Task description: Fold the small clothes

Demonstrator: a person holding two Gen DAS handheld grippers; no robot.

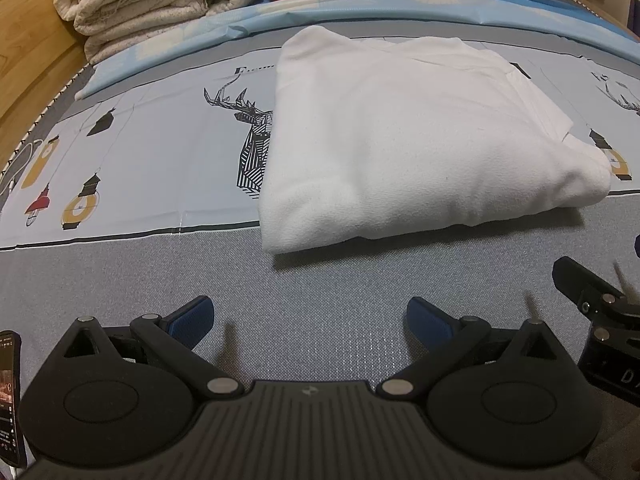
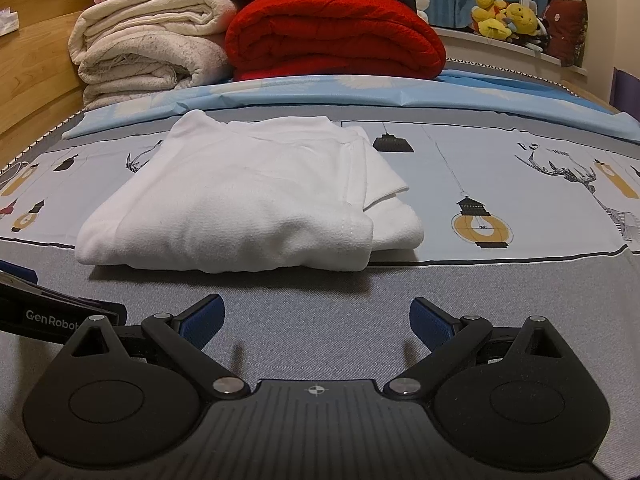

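A folded white cotton garment [image 1: 420,140] is seen lying on the bed [image 1: 320,300], ahead of the left tongs [image 1: 310,322] and right tongs [image 2: 316,320], untouched; both are spread apart, empty.

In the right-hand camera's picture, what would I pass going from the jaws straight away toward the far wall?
Right gripper, jaws open → bare grey bed surface → folded white garment → blue sheet edge → red blanket.
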